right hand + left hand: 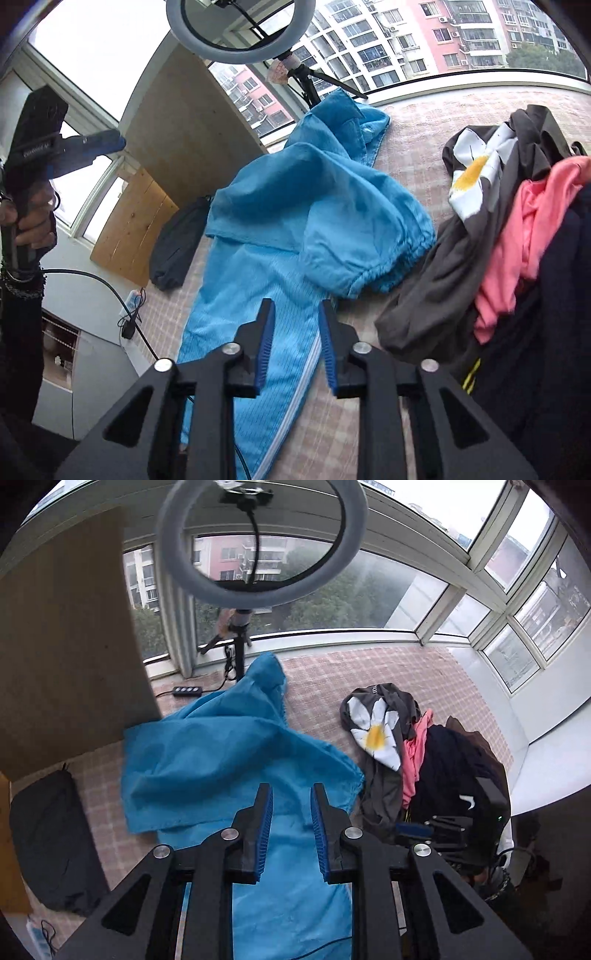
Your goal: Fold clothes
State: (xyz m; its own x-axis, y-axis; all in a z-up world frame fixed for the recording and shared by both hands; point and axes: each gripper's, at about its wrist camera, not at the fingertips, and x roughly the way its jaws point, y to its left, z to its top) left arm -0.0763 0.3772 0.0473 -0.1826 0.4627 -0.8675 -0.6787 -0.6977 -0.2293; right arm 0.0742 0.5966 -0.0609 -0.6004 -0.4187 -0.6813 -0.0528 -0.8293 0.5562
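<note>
Across the checked pink mat (369, 672) lay the blue garment (221, 760), rumpled, with its upper part folded over on itself and a long striped panel running toward the near edge. Its far end reached almost to the mat's back edge, beside the foot of the ring light (258, 542), which stood on a tripod at the window side. A small black remote (187, 691) lay on the mat near that tripod.

Over the near part of the garment hung the left gripper (291, 794), its jaws spread apart with blue cloth showing between the pads and nothing pinched. Whether the tips touched the cloth could not be told. The right gripper (295, 314) stood likewise spread and empty above the striped panel, close to the gathered cuff of the folded-over part.

At the mat's right side sat the pile (517, 229) of other clothes: a grey top with a daisy print (469, 173), a pink piece (524, 236) and dark navy cloth, heaped together just beside the blue garment and apart from it by a narrow strip of mat.

Off the left edge lay a black bag (51, 842), beneath a leaning wooden board (62, 635). From the right wrist view, a hand (33, 221) gripped the handle of the left gripper, raised at the far left.
</note>
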